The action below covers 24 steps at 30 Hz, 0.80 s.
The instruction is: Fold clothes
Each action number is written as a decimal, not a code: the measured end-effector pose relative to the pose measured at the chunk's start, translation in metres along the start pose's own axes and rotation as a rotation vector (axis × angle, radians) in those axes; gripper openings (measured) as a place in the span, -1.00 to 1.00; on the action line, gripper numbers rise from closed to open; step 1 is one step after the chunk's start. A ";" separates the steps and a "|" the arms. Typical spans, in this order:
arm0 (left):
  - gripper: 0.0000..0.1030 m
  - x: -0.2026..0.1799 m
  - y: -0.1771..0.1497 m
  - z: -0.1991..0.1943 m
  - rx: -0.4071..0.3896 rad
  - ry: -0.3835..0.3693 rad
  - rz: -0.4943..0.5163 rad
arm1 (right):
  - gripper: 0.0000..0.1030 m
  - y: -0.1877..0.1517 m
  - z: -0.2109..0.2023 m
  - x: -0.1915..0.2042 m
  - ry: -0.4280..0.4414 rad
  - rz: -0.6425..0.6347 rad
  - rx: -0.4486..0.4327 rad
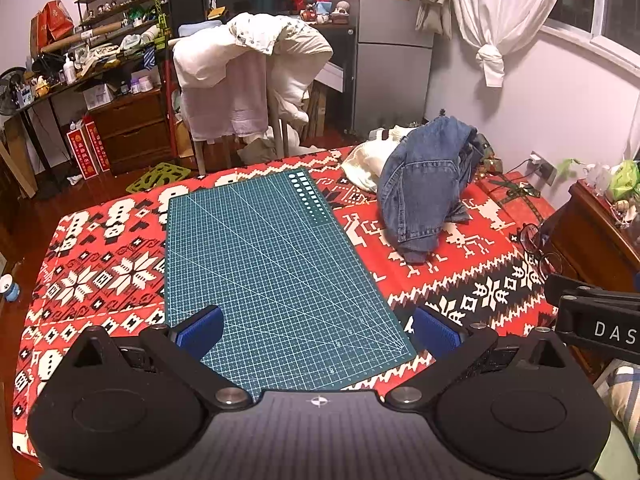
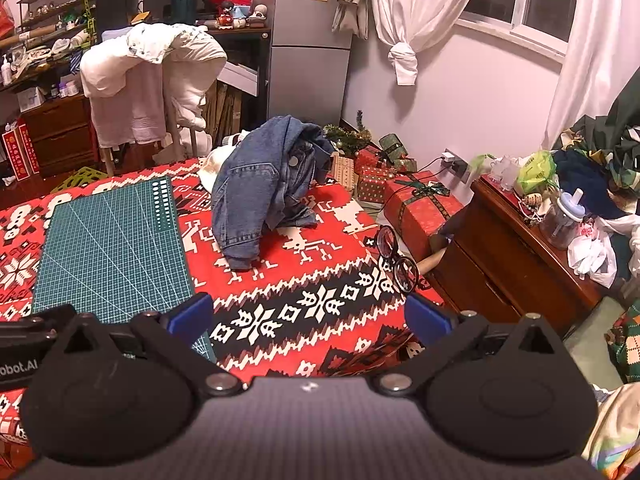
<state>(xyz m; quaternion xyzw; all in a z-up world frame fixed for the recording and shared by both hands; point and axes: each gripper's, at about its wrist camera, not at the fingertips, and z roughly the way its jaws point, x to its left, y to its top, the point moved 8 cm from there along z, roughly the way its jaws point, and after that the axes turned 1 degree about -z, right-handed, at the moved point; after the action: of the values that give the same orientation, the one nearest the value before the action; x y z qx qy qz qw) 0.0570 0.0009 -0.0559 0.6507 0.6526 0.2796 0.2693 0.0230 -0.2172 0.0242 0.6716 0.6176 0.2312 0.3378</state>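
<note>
Both wrist cameras looked forward and down over a patterned bed (image 1: 100, 280), from near its front edge. The left view centred on the green cutting mat (image 1: 272, 264); the right sat further right. Both shared the mat (image 2: 112, 248) and denim heap (image 2: 264, 184).

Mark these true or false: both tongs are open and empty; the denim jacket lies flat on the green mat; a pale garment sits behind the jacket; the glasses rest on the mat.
1. Both the left tongs and right tongs are open and empty. True.
2. The denim jacket lies flat on the green mat. False: it is heaped on the red cloth beside the mat.
3. A pale garment sits behind the jacket. True.
4. The glasses rest on the mat. False: they lie near the cloth's edge.
</note>
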 end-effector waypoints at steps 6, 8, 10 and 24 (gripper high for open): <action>0.99 -0.003 -0.001 -0.001 -0.008 -0.007 0.001 | 0.99 0.001 0.001 0.002 -0.010 -0.014 0.000; 0.99 -0.004 -0.001 -0.001 -0.011 -0.009 0.001 | 0.99 -0.001 0.002 0.000 -0.001 -0.008 -0.007; 0.99 -0.005 -0.001 -0.002 -0.014 -0.011 0.001 | 0.99 -0.001 0.002 0.000 -0.002 -0.007 -0.008; 0.99 -0.006 -0.001 -0.002 -0.016 -0.018 0.002 | 0.99 0.003 -0.001 -0.001 -0.003 -0.011 -0.013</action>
<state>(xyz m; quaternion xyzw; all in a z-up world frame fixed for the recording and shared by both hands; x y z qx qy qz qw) 0.0550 -0.0056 -0.0555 0.6515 0.6474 0.2793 0.2801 0.0242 -0.2177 0.0278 0.6663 0.6191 0.2325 0.3445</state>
